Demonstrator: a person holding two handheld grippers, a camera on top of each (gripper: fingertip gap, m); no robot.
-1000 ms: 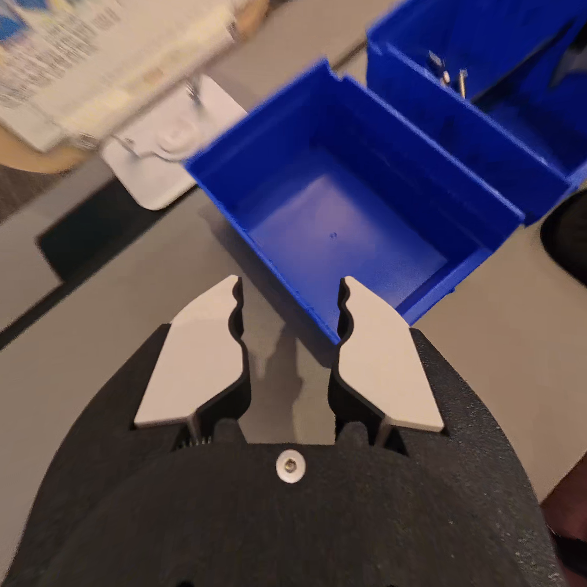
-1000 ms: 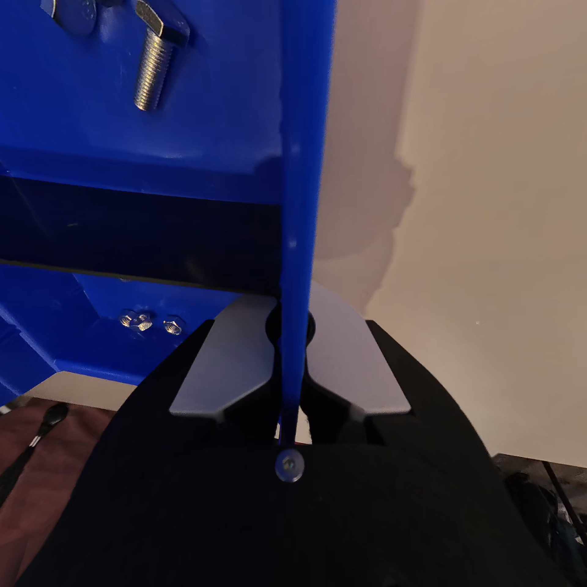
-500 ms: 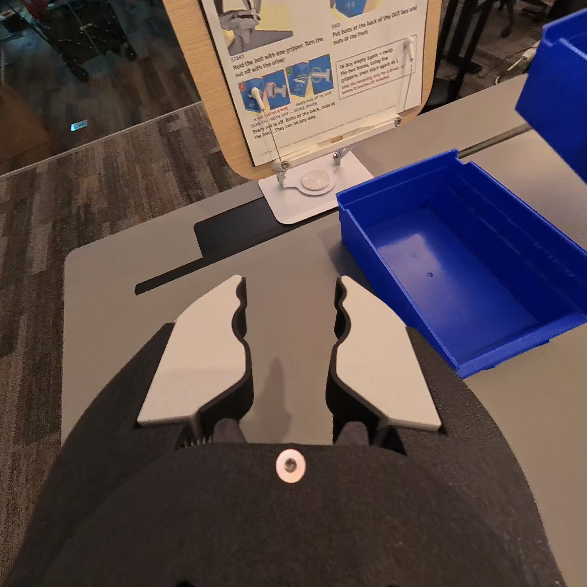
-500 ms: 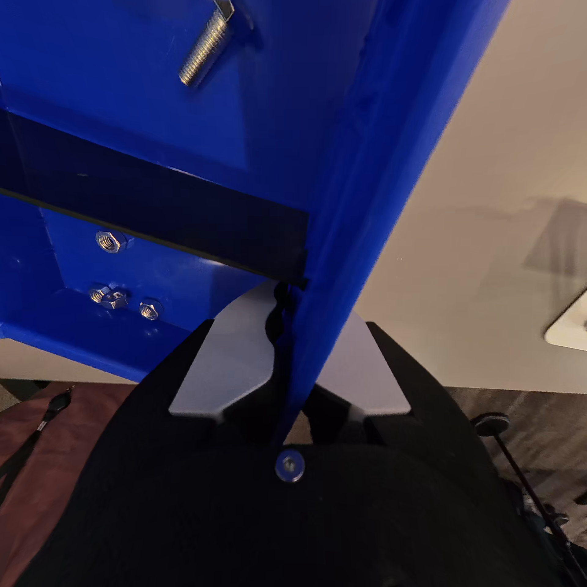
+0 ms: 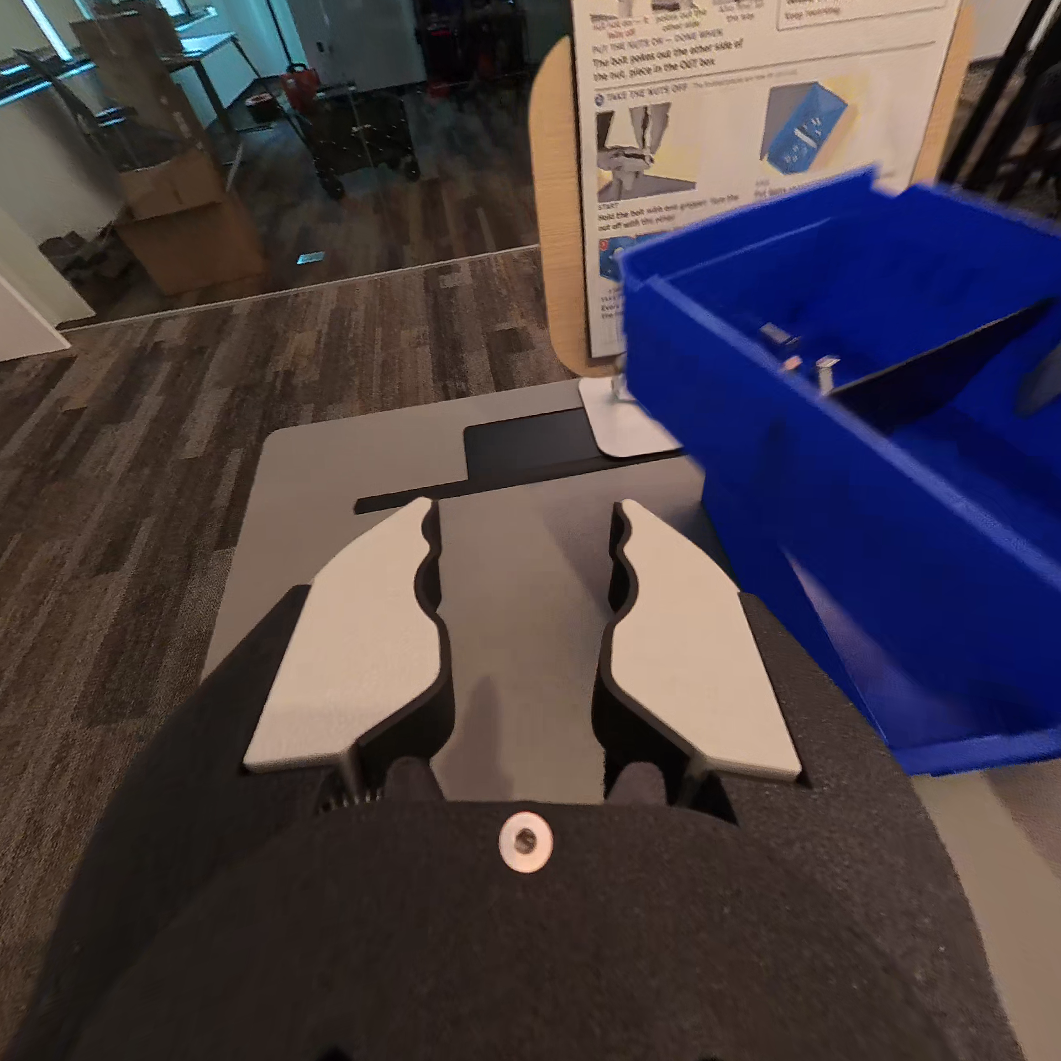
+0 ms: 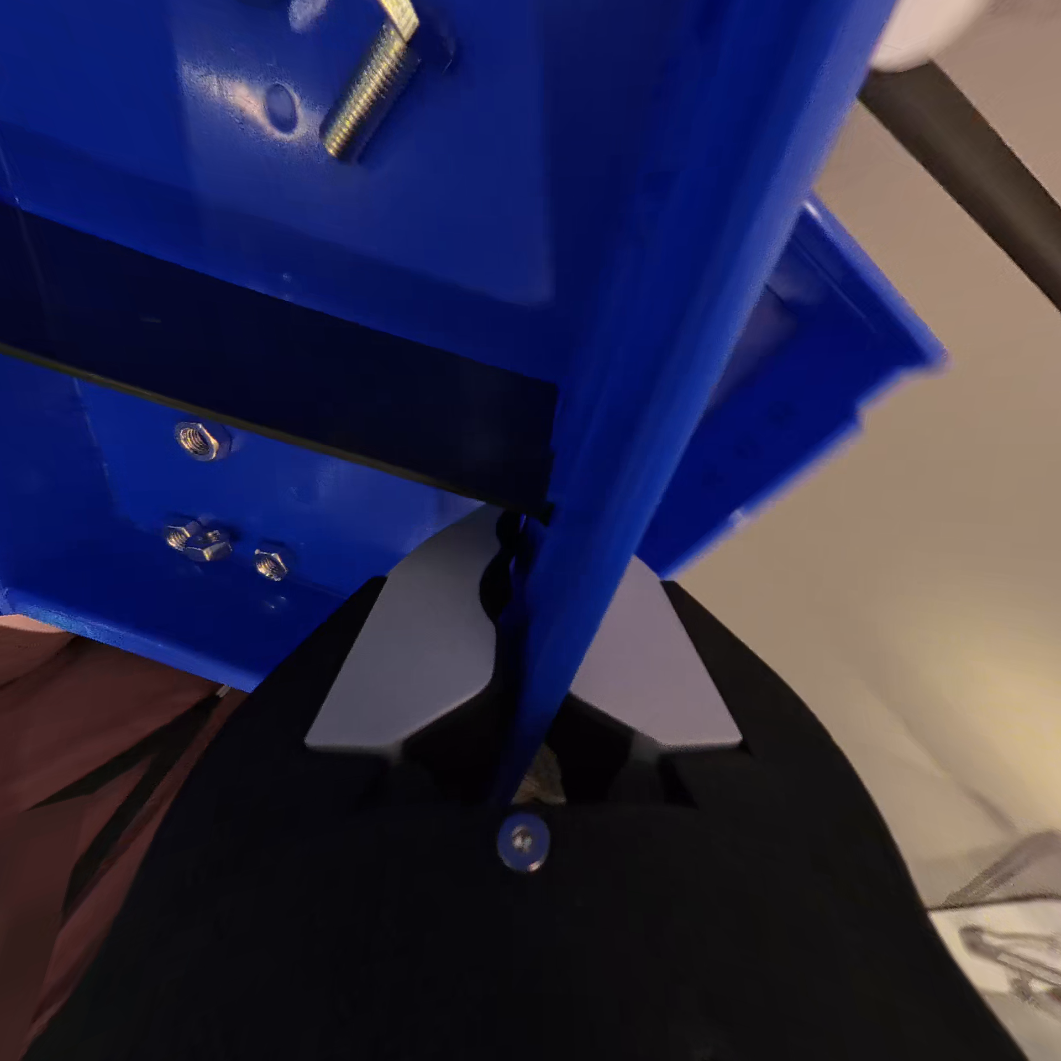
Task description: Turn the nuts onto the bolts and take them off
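Observation:
My right gripper (image 6: 551,551) is shut on the side wall (image 6: 660,287) of a blue bin and holds the bin off the table. A black divider (image 6: 287,367) splits the bin. A bolt (image 6: 373,97) lies behind the divider, and three nuts (image 6: 198,439) (image 6: 198,542) (image 6: 270,562) lie in the near part. My left gripper (image 5: 525,508) is open and empty above the grey table (image 5: 344,471). The carried bin (image 5: 861,459) shows blurred to its right, with bolts (image 5: 824,367) inside.
A second blue bin (image 6: 804,373) lies on the table behind the carried one. An instruction board (image 5: 746,115) on a white base (image 5: 620,419) stands at the table's far edge by a black recess (image 5: 528,448). The table's left edge drops to dark floor (image 5: 143,459). Some 35 cm of space lies between my two pairs of fingers.
The right gripper has kept its clamp on the bin wall and carried the bin leftward; it now fills the right of the left wrist view. The left gripper stayed open and swung left.

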